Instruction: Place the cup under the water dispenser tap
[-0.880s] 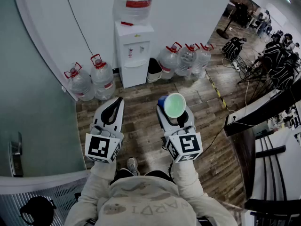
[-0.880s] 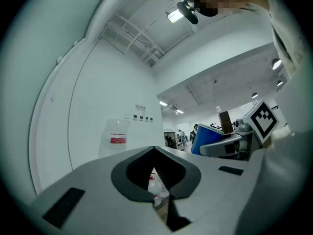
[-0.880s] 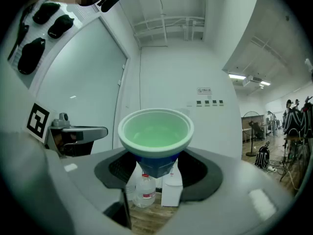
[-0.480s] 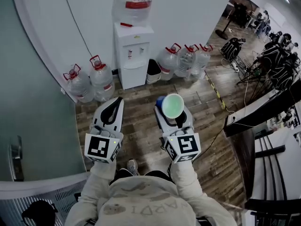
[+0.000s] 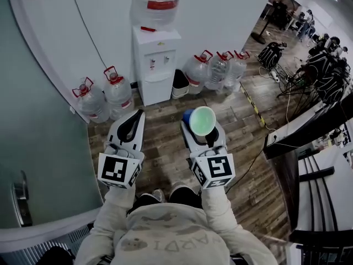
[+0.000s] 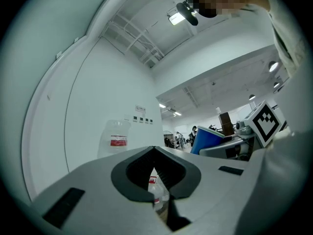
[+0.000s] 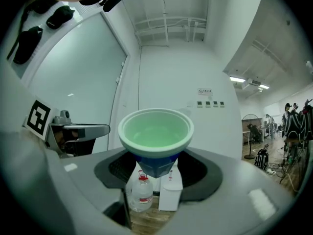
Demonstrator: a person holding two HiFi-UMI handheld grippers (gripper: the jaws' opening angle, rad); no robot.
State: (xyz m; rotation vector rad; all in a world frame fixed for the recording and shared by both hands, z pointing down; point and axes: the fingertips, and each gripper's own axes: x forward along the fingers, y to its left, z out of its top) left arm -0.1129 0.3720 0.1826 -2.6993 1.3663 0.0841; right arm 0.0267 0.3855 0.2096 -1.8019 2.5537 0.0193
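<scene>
Right hand-held gripper (image 5: 203,133) clamps the blue cup (image 5: 203,121) upright between its jaws, well short of the far water dispenser (image 5: 156,65); left hand-held gripper (image 5: 134,120) is closed, empty.

Blue cup (image 5: 203,121), green inside, upright in R gripper (image 5: 204,131) jaws, well apart from white dispenser (image 5: 155,65).

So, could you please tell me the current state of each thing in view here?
cup: upright, looks empty, held up between the jaws of the right gripper.
right hand-held gripper: shut on the cup.
left hand-held gripper: shut, empty.
water dispenser: upright, bottle mounted on top, cup not yet under its taps.
spare water bottles: upright and capped, on both sides of the dispenser.
</scene>
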